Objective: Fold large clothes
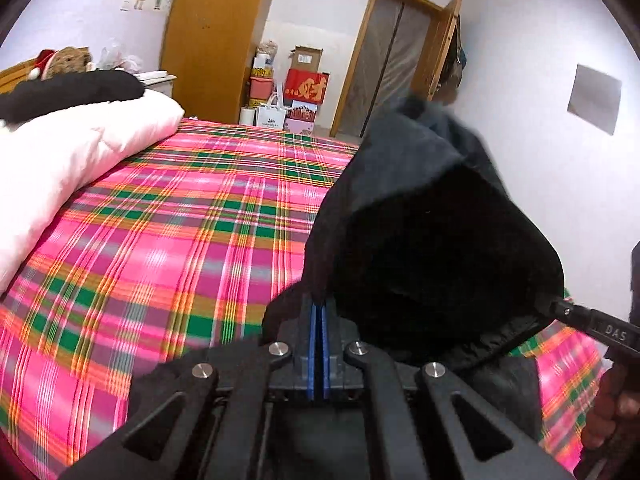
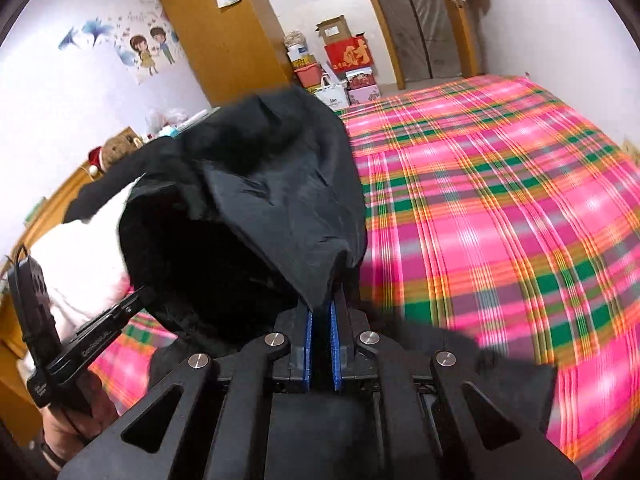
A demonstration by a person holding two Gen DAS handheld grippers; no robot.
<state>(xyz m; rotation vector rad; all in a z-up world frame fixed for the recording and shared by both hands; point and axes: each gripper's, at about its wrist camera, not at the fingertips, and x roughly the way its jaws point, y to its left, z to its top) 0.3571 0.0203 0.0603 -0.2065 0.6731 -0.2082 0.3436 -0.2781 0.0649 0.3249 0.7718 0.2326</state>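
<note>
Your left gripper [image 1: 319,308] has its blue pads pressed together on the edge of the black hooded jacket [image 1: 432,240], pinching a thin fold of cloth. Your right gripper [image 2: 322,308] clamps another edge of the same jacket [image 2: 256,200], its pads parted only by the fabric bunched between them. From the left wrist view, the right gripper [image 1: 576,316] shows at the right, gripping the jacket's far rim. From the right wrist view, the left gripper [image 2: 132,308] reaches in from the left and bites the garment's lower edge. The jacket hangs lifted between the two, its dark lining billowing open above the pink plaid bedsheet [image 1: 180,220]. Further left on the bed lies a pale pink quilt [image 1: 72,152] with a black garment [image 1: 72,92] on top. Beyond the bed stand a wooden wardrobe [image 1: 212,40], stacked boxes [image 1: 296,84] and a doorway [image 1: 388,60].
</note>
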